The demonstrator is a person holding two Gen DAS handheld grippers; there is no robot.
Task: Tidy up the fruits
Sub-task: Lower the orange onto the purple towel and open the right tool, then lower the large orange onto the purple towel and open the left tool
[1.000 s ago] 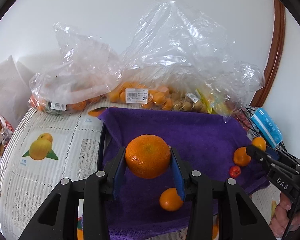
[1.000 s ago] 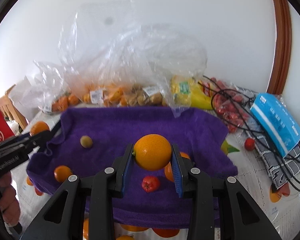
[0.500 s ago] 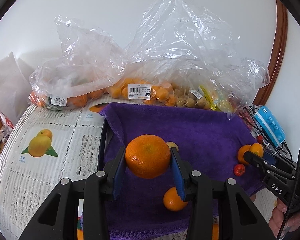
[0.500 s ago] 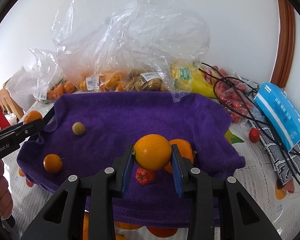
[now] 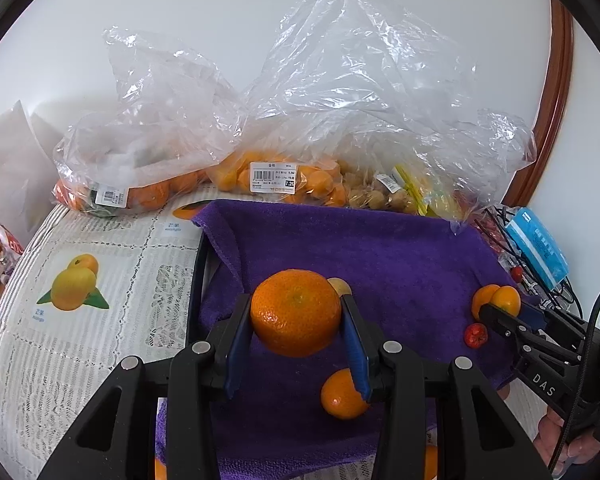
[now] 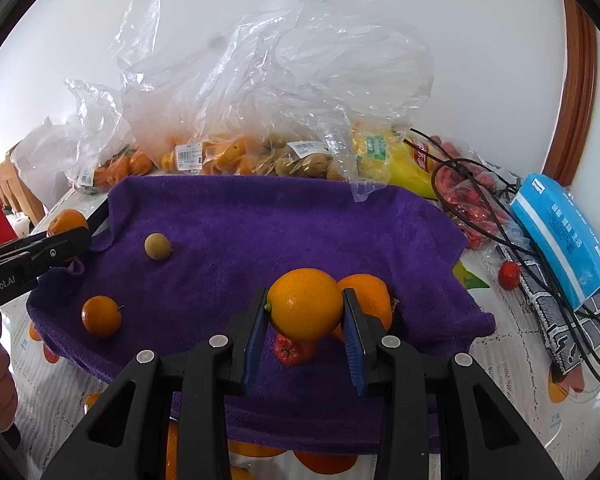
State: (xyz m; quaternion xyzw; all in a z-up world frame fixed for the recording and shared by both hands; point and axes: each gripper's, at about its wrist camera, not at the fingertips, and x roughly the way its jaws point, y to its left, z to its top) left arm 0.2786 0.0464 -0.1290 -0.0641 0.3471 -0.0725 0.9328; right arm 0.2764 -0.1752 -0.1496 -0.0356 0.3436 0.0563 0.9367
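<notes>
- Carrying a mandarin (image 5: 295, 312) in clenched jaws, the left gripper (image 5: 296, 320) is hovering over the towel (image 5: 400, 256).
- The right gripper (image 6: 305, 316) is grasping an orange (image 6: 305, 304), probably for grouping beside its like.

Five loose oranges (image 6: 101, 315), perhaps three produce bags (image 5: 148, 152).

A dimpled mandarin (image 5: 295, 312) hangs above the purple towel (image 5: 380, 248), pinched between the left tongs (image 5: 296, 338). A smoother orange (image 6: 305, 305) sits clamped in the right tongs (image 6: 305, 334), just before another orange (image 6: 370, 300) and a small red fruit (image 6: 294, 352). On the towel lie a small orange (image 6: 101, 316) and a round tan fruit (image 6: 157, 245), well apart.
</notes>
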